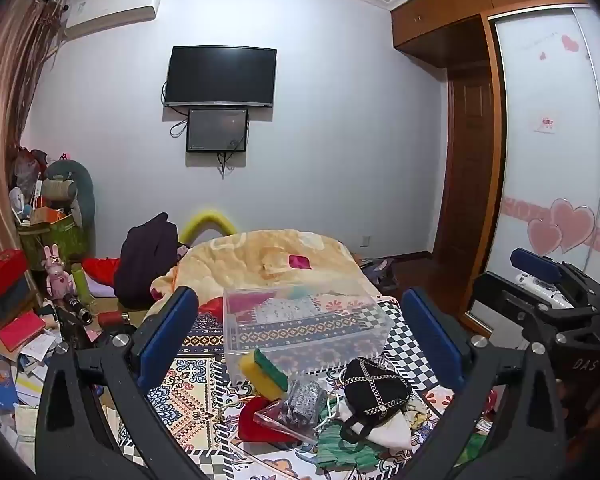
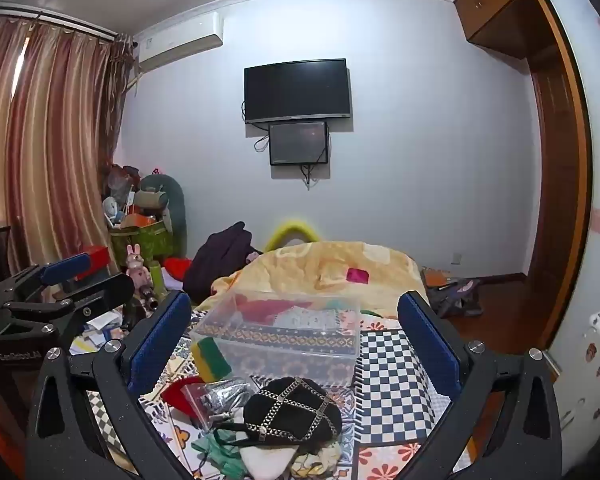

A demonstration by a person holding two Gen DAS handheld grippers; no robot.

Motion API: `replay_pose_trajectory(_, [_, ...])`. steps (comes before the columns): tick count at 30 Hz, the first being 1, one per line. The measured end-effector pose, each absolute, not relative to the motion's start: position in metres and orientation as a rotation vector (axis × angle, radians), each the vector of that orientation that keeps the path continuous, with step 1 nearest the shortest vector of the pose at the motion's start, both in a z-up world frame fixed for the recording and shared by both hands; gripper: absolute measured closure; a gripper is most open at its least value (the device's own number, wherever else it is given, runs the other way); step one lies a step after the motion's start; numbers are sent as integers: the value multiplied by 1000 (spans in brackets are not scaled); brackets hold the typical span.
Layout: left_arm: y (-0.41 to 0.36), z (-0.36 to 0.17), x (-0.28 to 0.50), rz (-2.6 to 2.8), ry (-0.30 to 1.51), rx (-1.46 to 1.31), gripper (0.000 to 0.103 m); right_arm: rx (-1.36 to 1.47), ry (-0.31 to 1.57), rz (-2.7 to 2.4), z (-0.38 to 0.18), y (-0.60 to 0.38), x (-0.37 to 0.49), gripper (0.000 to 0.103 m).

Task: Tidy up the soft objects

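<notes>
A pile of soft things lies on the patterned bed cover: a black hat with chains (image 1: 376,390) (image 2: 292,410), a yellow-green sponge (image 1: 265,370) (image 2: 212,356), a red cloth (image 1: 256,420) (image 2: 178,394), a clear bag with dark fabric (image 1: 300,404) (image 2: 216,394), and green cloth (image 1: 340,446) (image 2: 216,450). A clear plastic box (image 1: 304,324) (image 2: 278,336) stands just behind the pile with folded fabrics inside. My left gripper (image 1: 300,328) is open and empty above the pile. My right gripper (image 2: 294,330) is open and empty too, hovering over the hat.
A yellow quilt (image 1: 268,256) (image 2: 320,268) is bunched behind the box. A dark garment (image 1: 148,260) lies at the bed's far left. Cluttered boxes, books and a pink rabbit toy (image 1: 56,272) fill the left side. A wardrobe (image 1: 548,140) stands on the right.
</notes>
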State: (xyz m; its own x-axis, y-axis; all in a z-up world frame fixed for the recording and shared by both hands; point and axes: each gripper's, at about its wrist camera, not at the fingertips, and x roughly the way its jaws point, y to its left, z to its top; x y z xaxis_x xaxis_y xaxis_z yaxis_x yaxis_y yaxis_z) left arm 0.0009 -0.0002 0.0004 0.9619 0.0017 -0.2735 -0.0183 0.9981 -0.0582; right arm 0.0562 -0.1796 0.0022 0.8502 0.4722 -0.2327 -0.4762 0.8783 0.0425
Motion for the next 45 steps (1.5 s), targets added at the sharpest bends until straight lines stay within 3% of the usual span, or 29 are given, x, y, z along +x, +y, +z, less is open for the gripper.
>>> replay_pose_trajectory(45, [-4, 2, -3, 0, 243, -43, 0, -9, 202, 507, 12, -181, 46, 0])
